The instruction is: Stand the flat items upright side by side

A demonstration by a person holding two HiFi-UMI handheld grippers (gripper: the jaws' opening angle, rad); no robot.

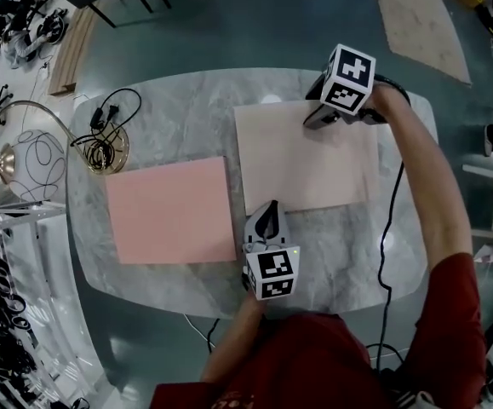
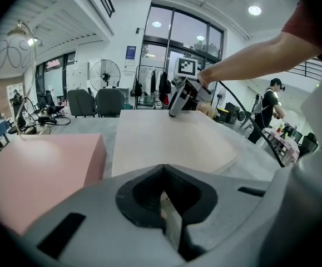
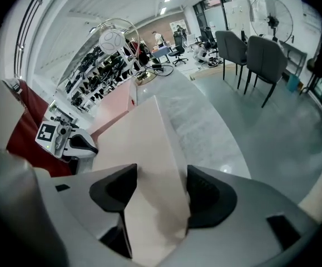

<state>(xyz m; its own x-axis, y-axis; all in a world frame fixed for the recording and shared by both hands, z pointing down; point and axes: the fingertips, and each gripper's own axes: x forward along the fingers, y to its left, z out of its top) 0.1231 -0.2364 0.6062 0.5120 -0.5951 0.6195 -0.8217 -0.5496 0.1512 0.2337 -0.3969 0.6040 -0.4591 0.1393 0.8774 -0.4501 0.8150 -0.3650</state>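
Both boards lie flat on the marble table (image 1: 195,109), so we are only starting to raise the beige board (image 1: 306,164) beside the pink board (image 1: 174,211). Our right gripper (image 1: 318,119) straddles its far edge with jaws wide, not clamped; our left gripper (image 1: 267,216), jaws together, sits at its near corner. Next, we judge, the right must pinch and tip it up.

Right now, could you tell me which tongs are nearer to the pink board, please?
Left. The left tongs sit just beside the near right corner of the pink board; the right tongs are across the beige board, straddling its far edge.
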